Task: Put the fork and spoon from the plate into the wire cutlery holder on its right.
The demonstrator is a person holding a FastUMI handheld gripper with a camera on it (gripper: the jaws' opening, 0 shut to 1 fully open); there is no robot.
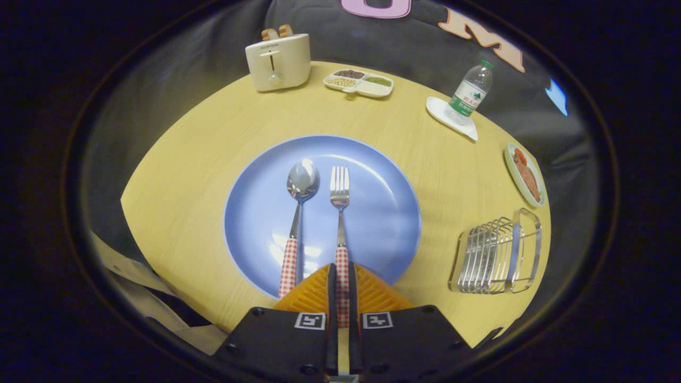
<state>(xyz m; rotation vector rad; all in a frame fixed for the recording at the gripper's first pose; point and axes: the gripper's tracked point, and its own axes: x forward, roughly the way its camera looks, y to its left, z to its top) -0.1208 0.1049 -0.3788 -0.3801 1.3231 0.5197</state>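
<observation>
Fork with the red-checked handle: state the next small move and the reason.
Probably lift it straight up: the gripper looks shut on the steel fork with the red-checked handle, which lies on the round blue plate beside the matching spoon; the wire cutlery holder stands right.

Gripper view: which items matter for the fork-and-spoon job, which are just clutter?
Job:
- fork, handle between the closed fingers of the hand-held gripper
- spoon, lying on the plate
- wire cutlery holder, right of the plate

Clutter:
- toaster
- divided dish
- water bottle
- small food plate
</observation>
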